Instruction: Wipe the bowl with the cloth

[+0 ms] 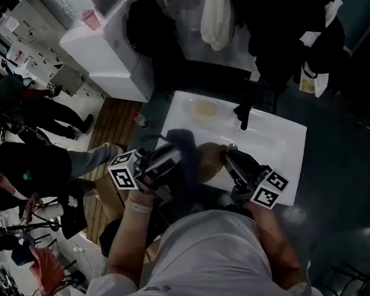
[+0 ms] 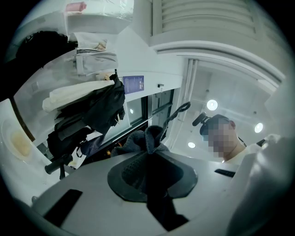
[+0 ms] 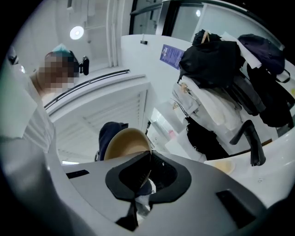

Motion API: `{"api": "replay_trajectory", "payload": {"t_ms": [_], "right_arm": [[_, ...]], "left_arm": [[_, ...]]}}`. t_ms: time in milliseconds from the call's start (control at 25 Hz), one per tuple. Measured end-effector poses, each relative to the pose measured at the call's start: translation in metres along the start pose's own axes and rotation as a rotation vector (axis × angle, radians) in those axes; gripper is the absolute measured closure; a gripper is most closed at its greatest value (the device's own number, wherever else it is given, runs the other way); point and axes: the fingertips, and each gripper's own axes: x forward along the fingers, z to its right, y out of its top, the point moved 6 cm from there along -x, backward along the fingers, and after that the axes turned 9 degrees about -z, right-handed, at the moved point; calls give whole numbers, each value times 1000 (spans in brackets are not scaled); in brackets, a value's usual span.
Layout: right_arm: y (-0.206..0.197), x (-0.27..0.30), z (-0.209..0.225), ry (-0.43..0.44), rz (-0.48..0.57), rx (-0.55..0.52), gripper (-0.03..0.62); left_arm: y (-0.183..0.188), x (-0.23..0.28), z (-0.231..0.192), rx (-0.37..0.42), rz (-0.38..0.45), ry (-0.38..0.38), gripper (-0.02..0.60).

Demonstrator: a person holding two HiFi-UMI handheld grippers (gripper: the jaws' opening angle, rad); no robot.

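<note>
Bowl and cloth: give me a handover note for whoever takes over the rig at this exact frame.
Left gripper: shut on the cloth, which bunches out past its jaws.
Right gripper: shut on the bowl at its rim, with the bowl tilted above the white basin.
In the head view the cloth sits against the bowl.
Done: both things are in hand and together.
Left: wipe the bowl. How much is already wiped cannot be told.
</note>
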Motion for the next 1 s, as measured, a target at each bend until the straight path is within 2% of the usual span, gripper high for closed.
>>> {"api": "replay_trajectory", "payload": {"t_ms": [360, 520, 640, 800, 1000], "right_arm": [[2, 7, -24, 25, -172, -313, 563], [-3, 11, -40, 101, -239, -409, 563], [-5, 19, -55, 180, -228, -389, 563], [-1, 19, -58, 225, -178, -317, 563], [0, 17, -55, 301, -78, -155, 563]], "left_arm": [[1, 2, -12, 25, -123, 115, 532], [-8, 6, -20, 16, -191, 148, 532], [-12, 11, -22, -14, -190, 117, 532], [-12, 10, -22, -53, -148, 62, 532], [-18, 10, -27, -118, -98, -3, 532]]}}
